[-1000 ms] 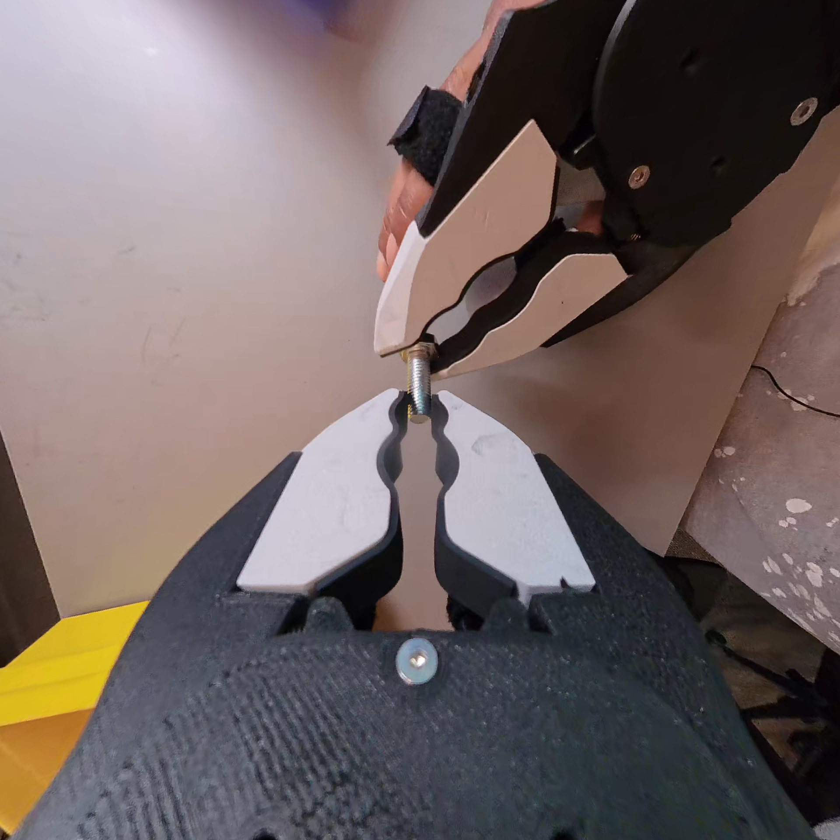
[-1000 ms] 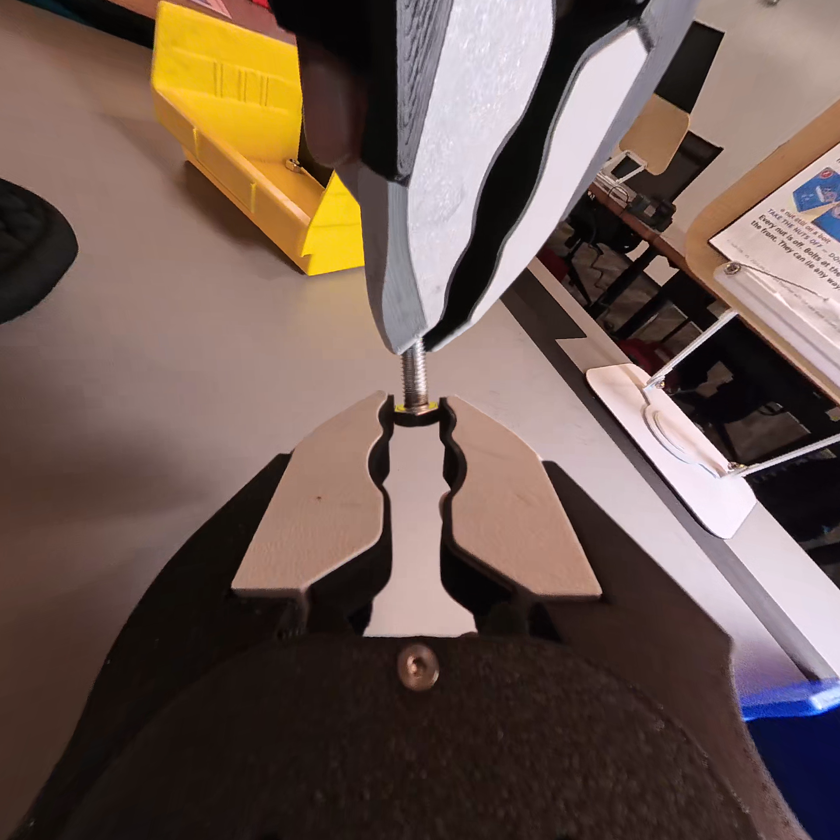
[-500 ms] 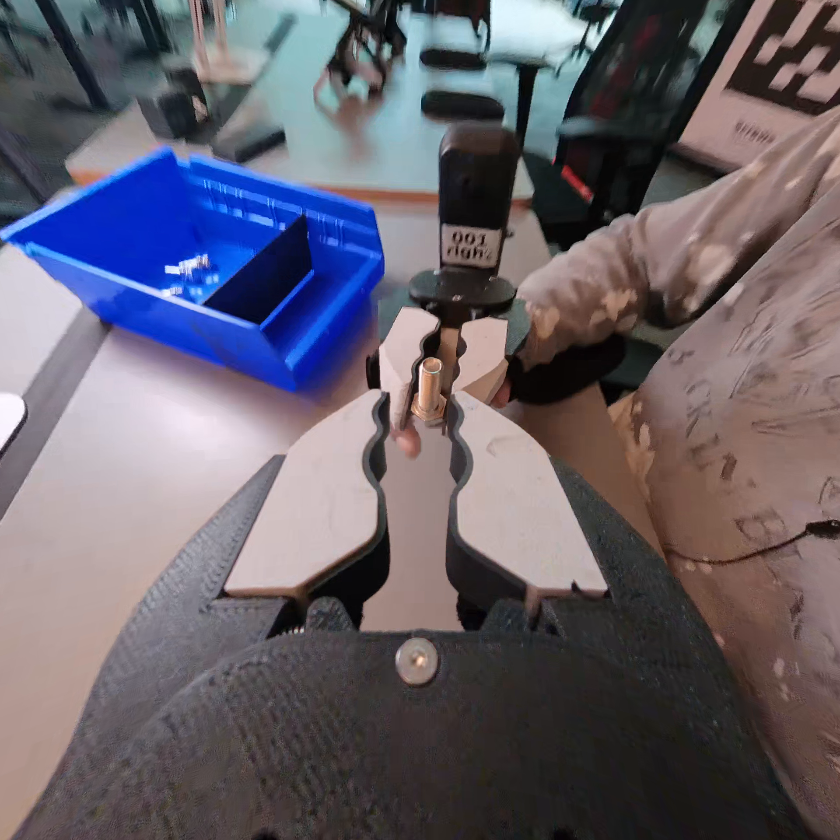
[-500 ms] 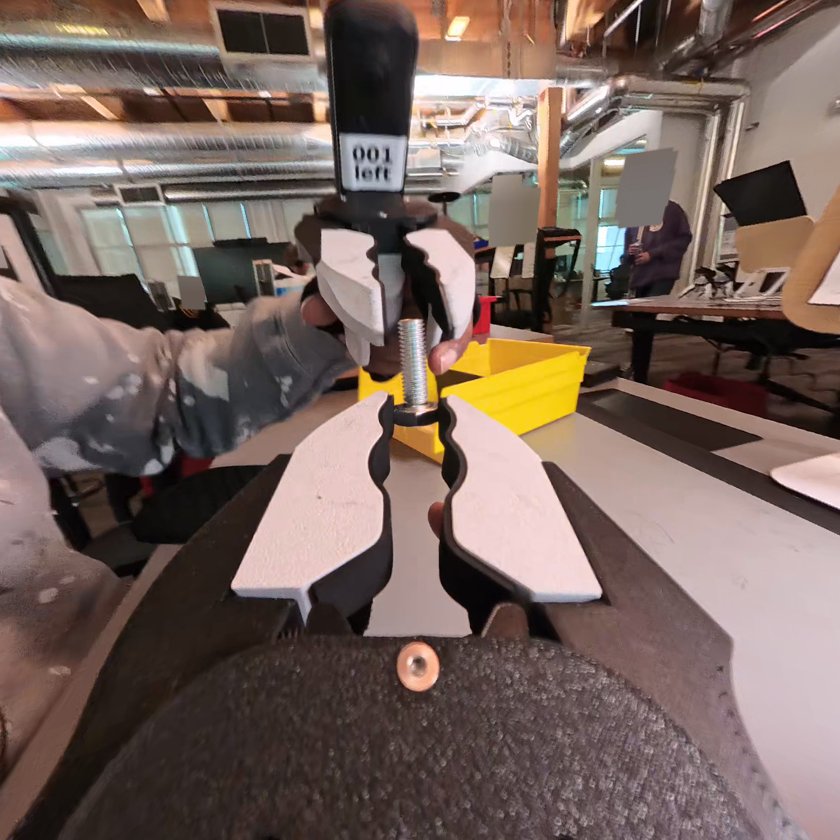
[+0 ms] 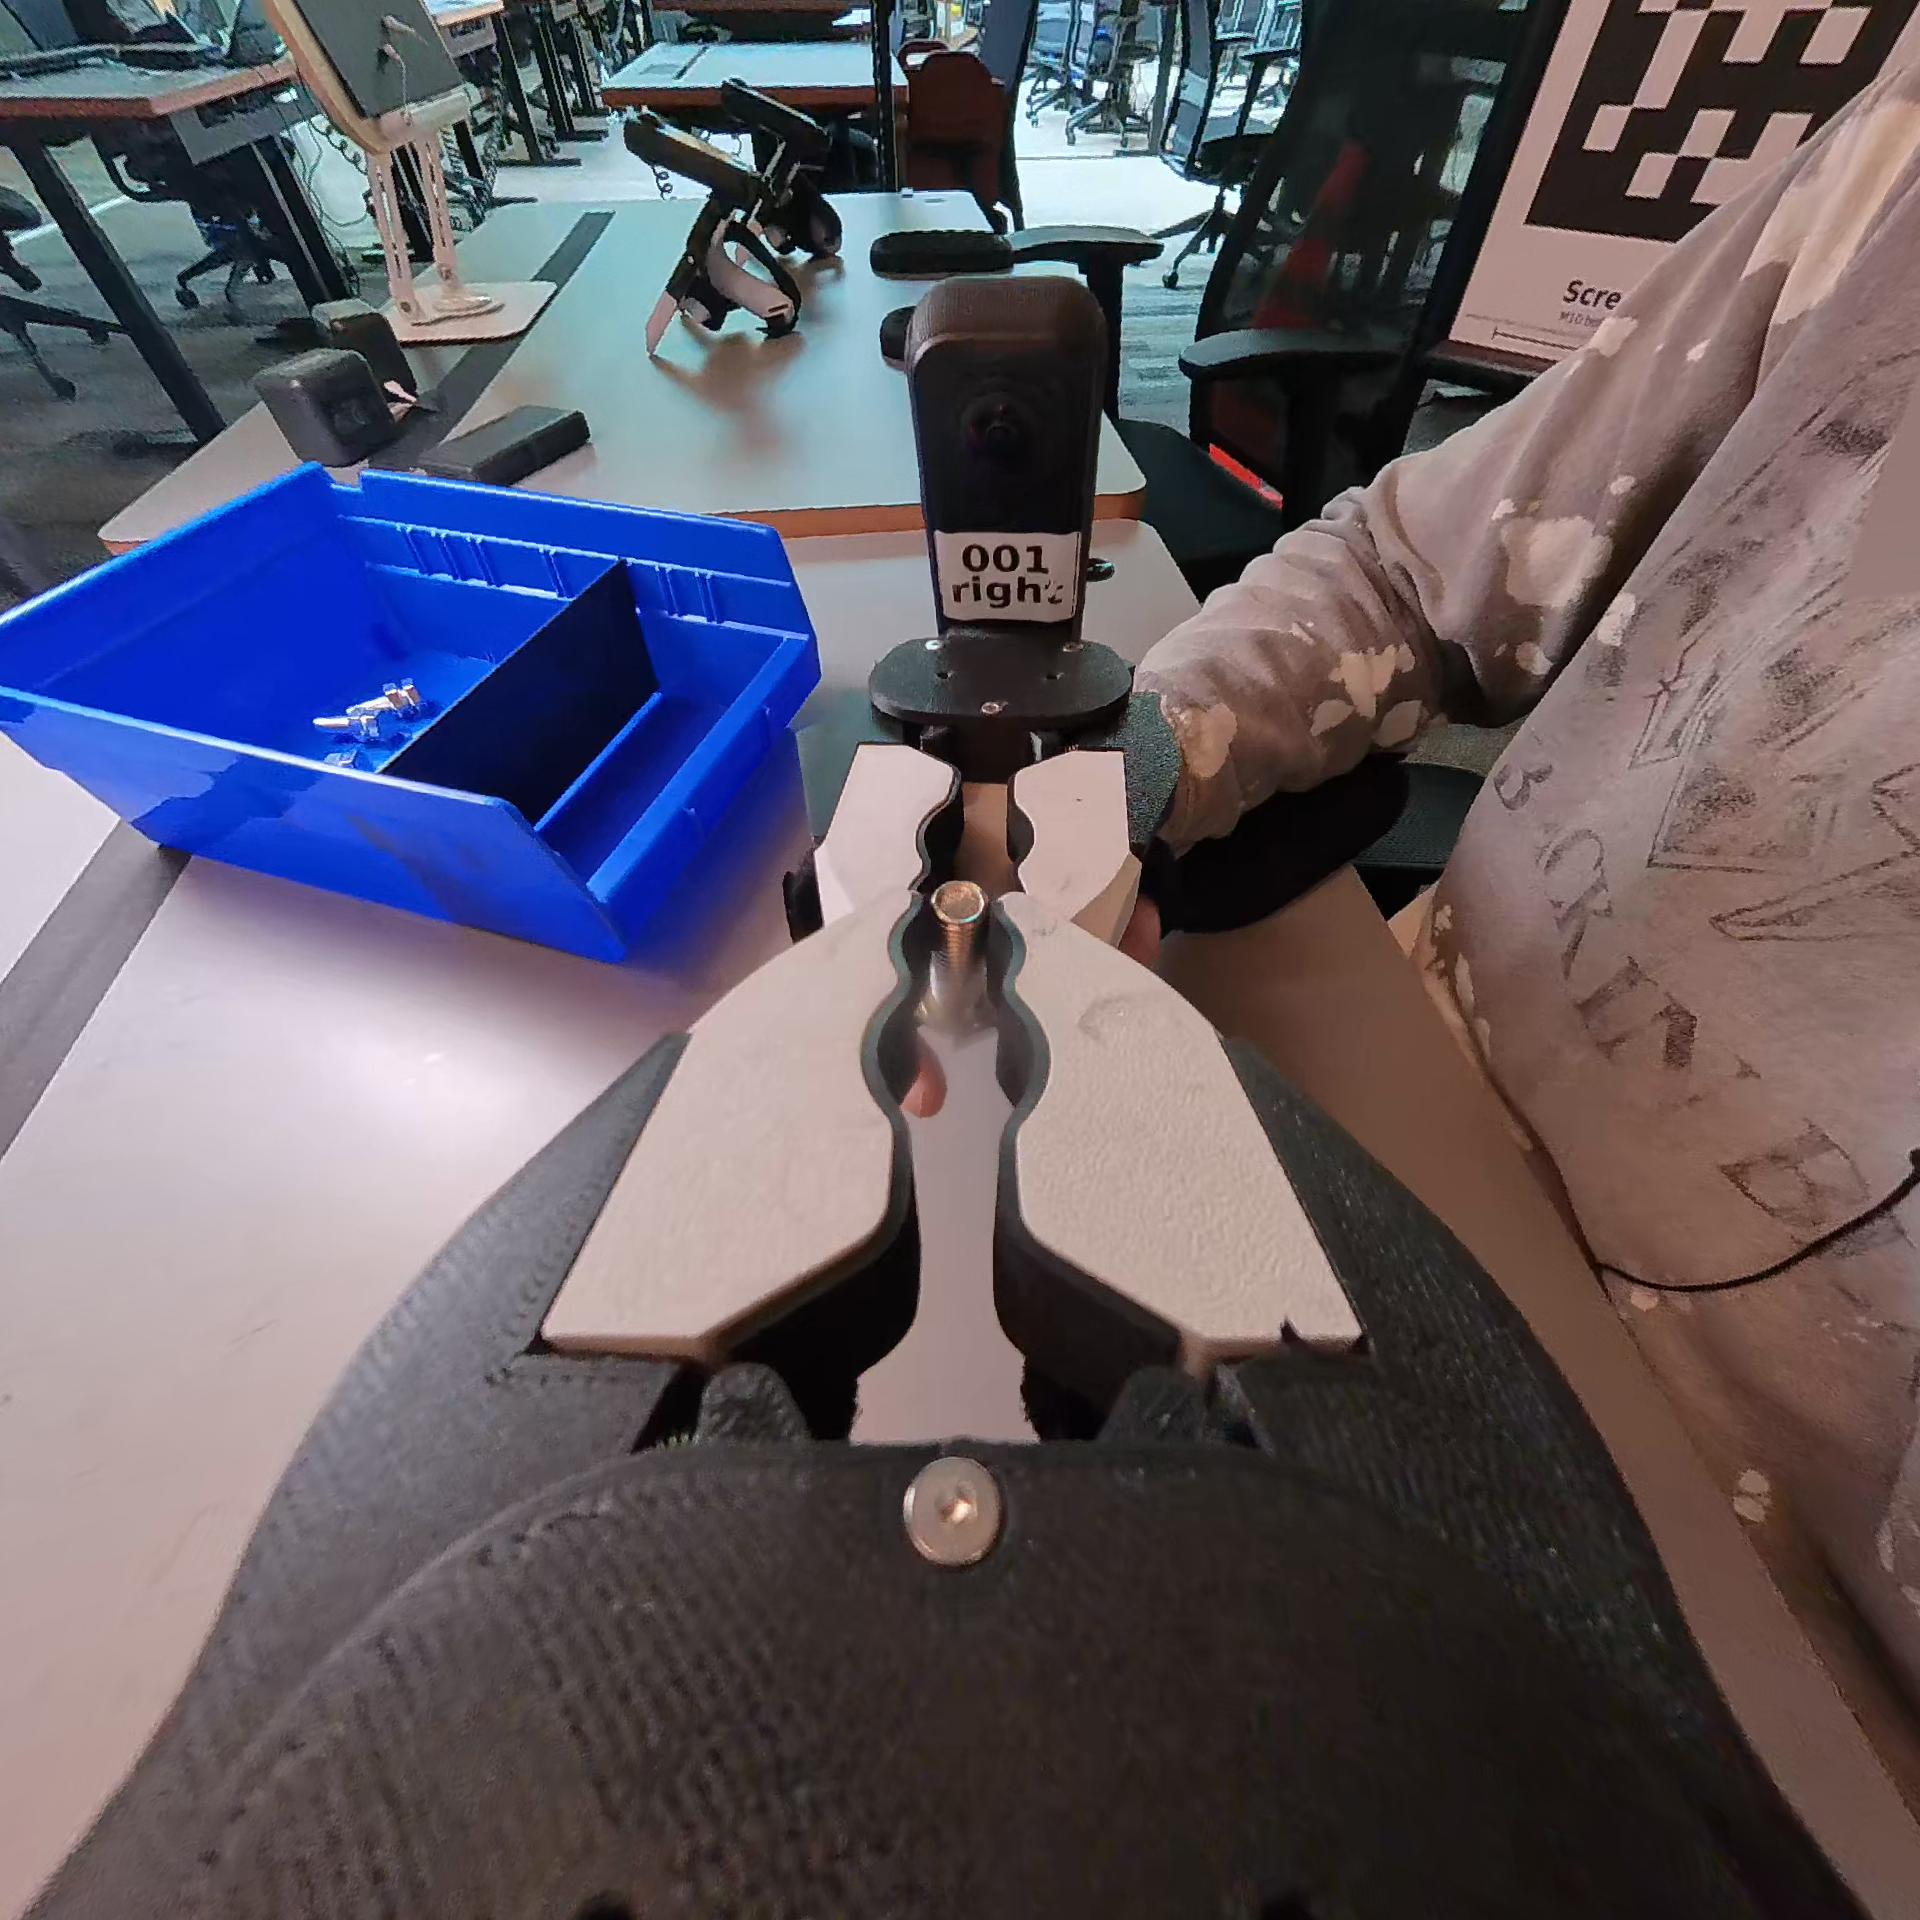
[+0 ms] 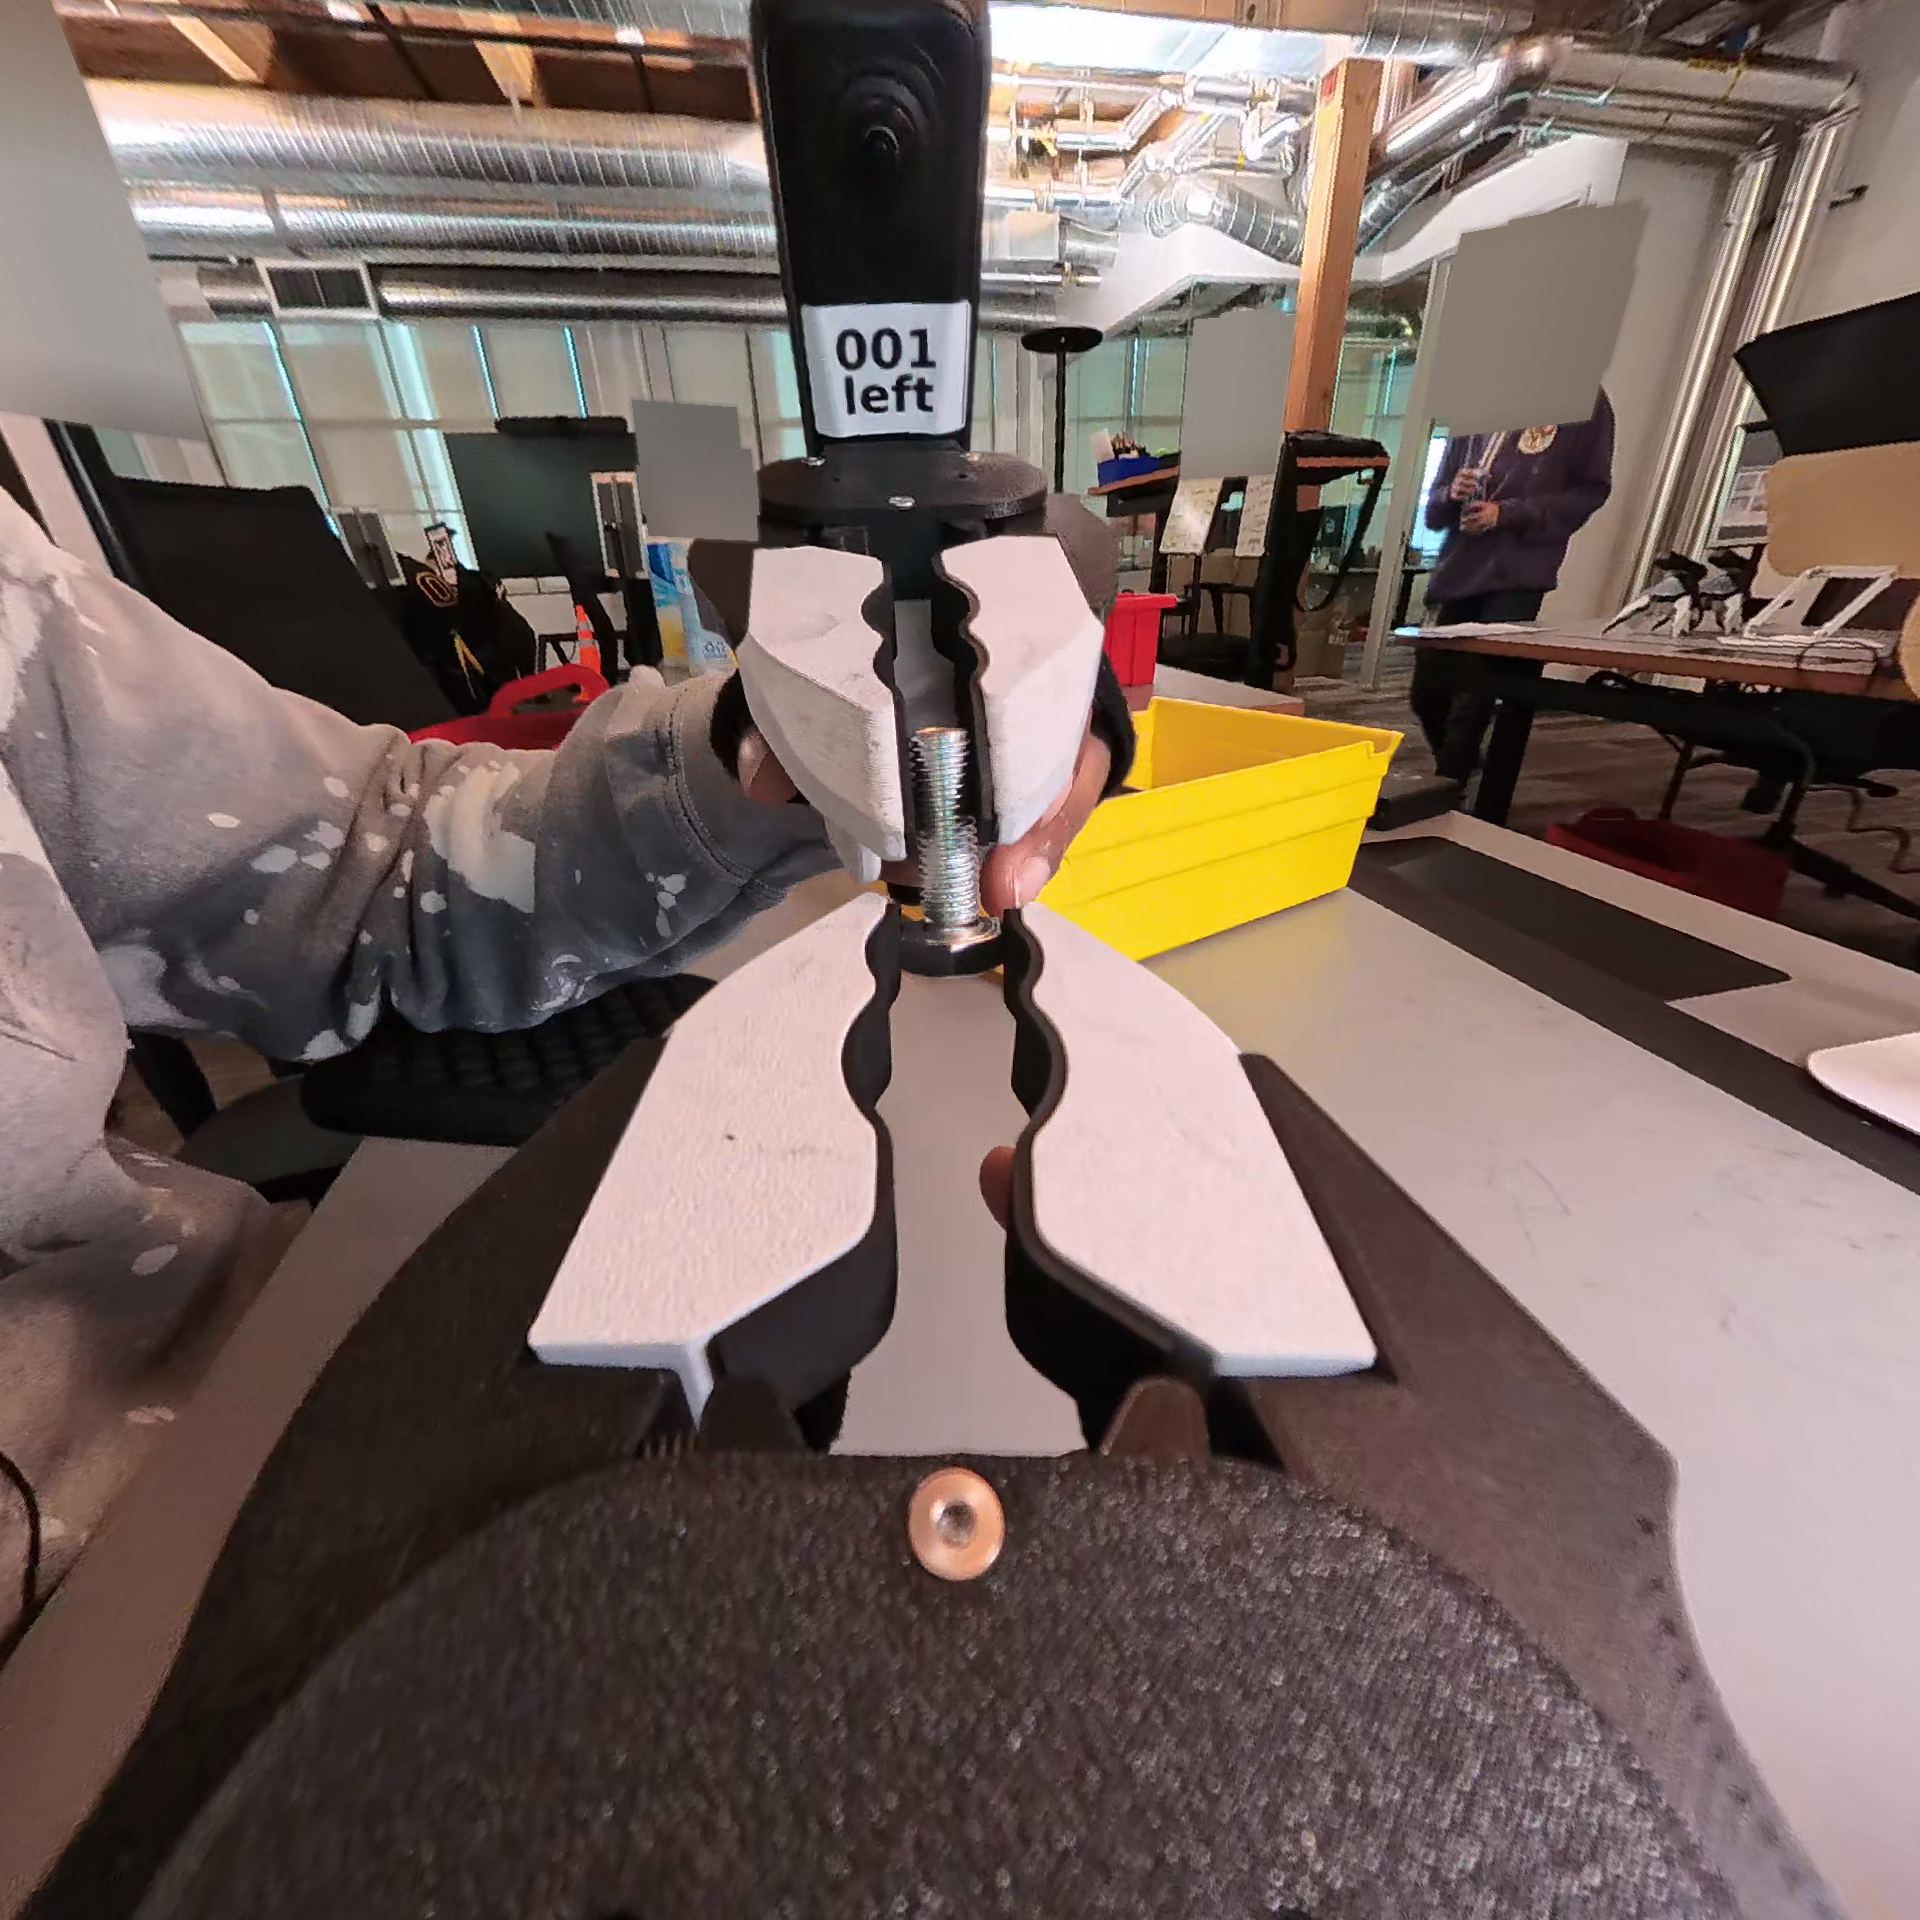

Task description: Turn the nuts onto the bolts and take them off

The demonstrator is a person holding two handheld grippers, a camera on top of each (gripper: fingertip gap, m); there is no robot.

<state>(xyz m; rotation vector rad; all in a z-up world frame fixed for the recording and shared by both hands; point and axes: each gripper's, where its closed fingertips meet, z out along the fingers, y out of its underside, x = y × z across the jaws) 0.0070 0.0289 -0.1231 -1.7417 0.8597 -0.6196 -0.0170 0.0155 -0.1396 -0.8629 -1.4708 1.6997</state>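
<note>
1. Between the two grippers, a bolt (image 6: 943,821) stands upright above the table (image 5: 260,1091), touching nothing but the fingers.
2. Left gripper (image 5: 956,925) is pinched narrow on the bolt's threaded shank, near the top. From its own camera you look down on the bolt's flat end, right in the notch at the fingertips.
3. Right gripper (image 6: 948,925) faces it head-on and sits lower. It's closed on the dark hex nut (image 6: 948,948) at the bolt's bottom end, one fingertip on each side.
4. Both grippers lie pretty much level and nose to nose, with the left tips just over the right ones.
5. Blue bin (image 5: 582,873) sits on the table behind and to one side of the right gripper. It has a divider, and a few small silver pieces (image 5: 369,717) lie in the far section. They're too small to call nuts or bolts.
6. Yellow bin (image 6: 1247,831) is on the table behind the left gripper. Can't see inside it.
7. Speckled grey sleeves (image 6: 364,831) come in from the side in both views, with a bare fingertip (image 5: 925,1086) peeking through the gap under the left fingers.
</note>
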